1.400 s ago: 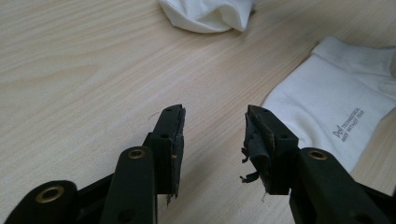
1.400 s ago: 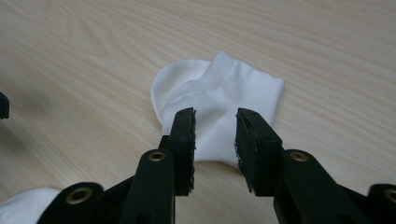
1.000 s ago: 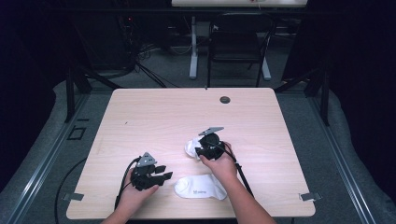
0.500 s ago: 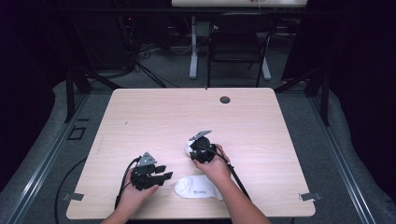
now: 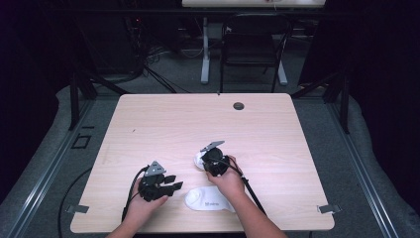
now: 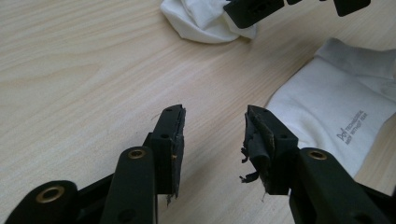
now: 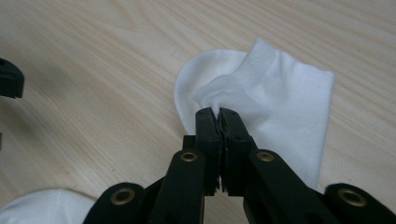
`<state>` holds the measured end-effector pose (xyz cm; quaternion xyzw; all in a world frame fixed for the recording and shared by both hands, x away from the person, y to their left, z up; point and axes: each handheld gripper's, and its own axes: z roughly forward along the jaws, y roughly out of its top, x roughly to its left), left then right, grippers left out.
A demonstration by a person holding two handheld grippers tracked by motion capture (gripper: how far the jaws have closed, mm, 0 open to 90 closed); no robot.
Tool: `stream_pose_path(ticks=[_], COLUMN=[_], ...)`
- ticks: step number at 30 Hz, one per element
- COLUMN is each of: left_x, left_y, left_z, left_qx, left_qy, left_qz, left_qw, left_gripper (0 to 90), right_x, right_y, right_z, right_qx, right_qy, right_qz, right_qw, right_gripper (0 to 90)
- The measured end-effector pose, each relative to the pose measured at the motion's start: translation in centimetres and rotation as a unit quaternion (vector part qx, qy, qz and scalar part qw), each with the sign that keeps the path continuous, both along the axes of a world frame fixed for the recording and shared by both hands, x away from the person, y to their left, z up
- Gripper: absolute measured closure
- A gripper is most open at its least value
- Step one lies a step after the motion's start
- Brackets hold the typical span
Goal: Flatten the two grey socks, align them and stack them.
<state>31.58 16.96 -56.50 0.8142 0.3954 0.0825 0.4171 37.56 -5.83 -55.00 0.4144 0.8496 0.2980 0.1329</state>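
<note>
The right gripper (image 7: 218, 114) has slid a little nearer and leftward since the earlier frame, and its jaws have just been closing. Now they're pinched tight on a fold of the far sock (image 7: 261, 98), cloth bunched up between the pads. That white sock lies near the middle of the table (image 5: 163, 124), slightly right of centre, its ribbed cuff peeking out past the jaw tips. A grip on a gathered pleat like that looks like the setup for lifting or dragging it, probably towards its mate.

The mate, the near sock (image 5: 208, 199), lies flat by the near edge, small printed lettering on it, just right of the left gripper (image 6: 215, 126). That gripper hovers low over bare wood, jaws apart with nothing between them and the right pad's lining frayed. I'd say it's waiting its turn, aimed between the two socks.

No bin, basket or tray on the table, so nothing holds anything. One dark round cable port (image 5: 238, 105) sits at the far edge.
</note>
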Motion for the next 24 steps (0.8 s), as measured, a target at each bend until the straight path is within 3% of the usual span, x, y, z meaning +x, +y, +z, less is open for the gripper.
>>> stream_pose_path(ticks=[5, 8, 9, 16, 24], left_x=[1.0, 1.5, 1.8, 3.5, 5.4], left_y=[-0.3, -1.0, -1.2, -3.5, -5.0], left_z=[0.5, 0.9, 1.0, 1.3, 1.4], left_qx=[-0.015, -0.013, -0.005, 0.025, 0.027], left_qy=[-0.003, -0.010, -0.015, -0.024, -0.018], left_qz=[0.013, 0.017, 0.013, 0.006, 0.009], left_qw=[0.9998, 0.9997, 0.9998, 0.9994, 0.9994], left_gripper=[66.6, 71.8, 74.5, 85.6, 89.8], right_x=[-0.2, -0.3, -0.2, -0.3, -0.3], right_y=[-0.3, -0.5, -0.7, -1.1, -1.7], right_z=[0.4, 0.5, 0.7, 1.0, 1.5], right_qx=[0.028, 0.056, 0.049, 0.071, 0.080], right_qy=[0.005, 0.003, 0.012, 0.010, 0.005], right_qz=[-0.010, -0.020, -0.014, -0.025, -0.033], right_qw=[0.9995, 0.9982, 0.9986, 0.9971, 0.9962], right_gripper=[88.0, 88.1, 88.1, 88.1, 88.1])
